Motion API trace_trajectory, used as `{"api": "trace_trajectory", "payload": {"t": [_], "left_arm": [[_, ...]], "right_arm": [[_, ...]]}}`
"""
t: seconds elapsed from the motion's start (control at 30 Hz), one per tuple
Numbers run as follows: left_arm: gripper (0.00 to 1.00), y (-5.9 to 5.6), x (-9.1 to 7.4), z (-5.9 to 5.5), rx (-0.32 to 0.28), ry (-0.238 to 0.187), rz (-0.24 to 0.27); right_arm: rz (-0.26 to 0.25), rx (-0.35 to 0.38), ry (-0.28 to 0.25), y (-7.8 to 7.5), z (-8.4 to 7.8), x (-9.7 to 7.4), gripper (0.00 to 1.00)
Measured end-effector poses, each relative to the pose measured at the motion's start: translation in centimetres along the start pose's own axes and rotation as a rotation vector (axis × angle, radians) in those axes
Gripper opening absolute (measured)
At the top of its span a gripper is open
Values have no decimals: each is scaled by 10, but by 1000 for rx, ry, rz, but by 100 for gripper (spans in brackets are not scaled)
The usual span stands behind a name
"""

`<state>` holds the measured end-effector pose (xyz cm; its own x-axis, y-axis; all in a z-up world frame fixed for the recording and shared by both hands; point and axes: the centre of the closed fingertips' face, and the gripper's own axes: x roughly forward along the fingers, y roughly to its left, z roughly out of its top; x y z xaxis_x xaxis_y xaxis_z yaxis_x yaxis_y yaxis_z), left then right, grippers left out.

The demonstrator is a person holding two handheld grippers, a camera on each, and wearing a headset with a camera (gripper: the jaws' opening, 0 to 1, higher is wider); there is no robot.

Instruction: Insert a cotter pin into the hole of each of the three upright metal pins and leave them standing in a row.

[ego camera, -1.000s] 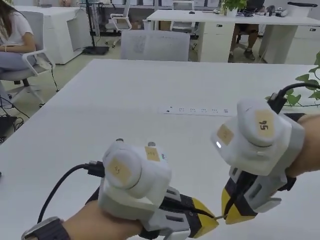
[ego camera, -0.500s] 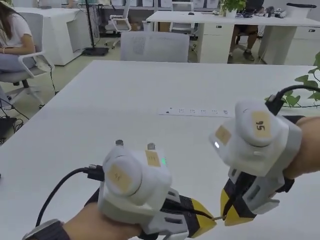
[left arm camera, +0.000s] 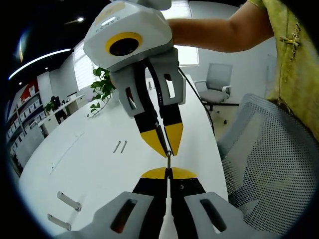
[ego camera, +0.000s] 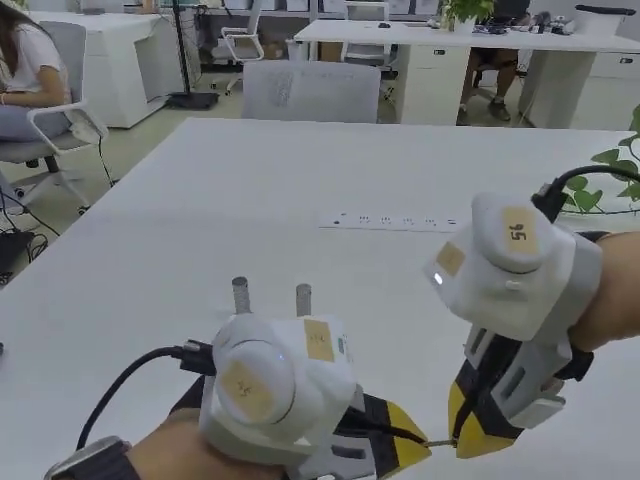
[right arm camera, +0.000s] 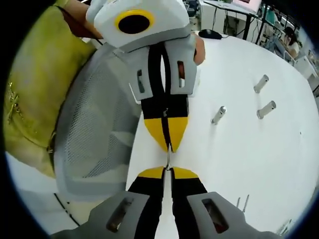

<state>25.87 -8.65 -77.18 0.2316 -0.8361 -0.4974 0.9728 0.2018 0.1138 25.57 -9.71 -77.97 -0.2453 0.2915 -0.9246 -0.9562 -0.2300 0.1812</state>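
Cotter pin (ego camera: pixel 438 441) is held off the bench (ego camera: pixel 300 190) at the bottom centre-right of the head view. Its long axis lies nearly level in the frame, pointing from the left gripper (ego camera: pixel 415 446) to the right gripper (ego camera: pixel 464 444). In both gripper views it runs straight up the frame, in line with the jaws. Each gripper's jaws are closed together on one end of it, tips facing and nearly touching. The bench is white and matt, with a power strip (ego camera: pixel 395 221) set flush at mid-frame and a plant (ego camera: pixel 615 170) at the right edge. Behind are an open office, grey chairs (ego camera: pixel 310 92) and further white desks. The head view gives two metal pins (ego camera: pixel 241 295) upright, side by side, just above the left gripper. The right gripper view gives three, at upper right. Spare cotter pins (left arm camera: pixel 119 146) lie flat, left of centre in the left gripper view, with a mesh chair (left arm camera: pixel 269 159) at right.
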Motion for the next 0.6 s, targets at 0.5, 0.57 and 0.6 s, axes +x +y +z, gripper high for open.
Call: {"api": "trace_trajectory", "payload": {"t": [0.5,0.57,0.6], "left_arm": [[0,1,0,0,53,8,11],[0,1,0,0,51,7,10],[0,1,0,0,51,8,10]], "right_arm": [[25,37,-20,2,1,0,5],[19,28,-16,2,1,0,5],[15,17,-15,1,1,1,4]]}}
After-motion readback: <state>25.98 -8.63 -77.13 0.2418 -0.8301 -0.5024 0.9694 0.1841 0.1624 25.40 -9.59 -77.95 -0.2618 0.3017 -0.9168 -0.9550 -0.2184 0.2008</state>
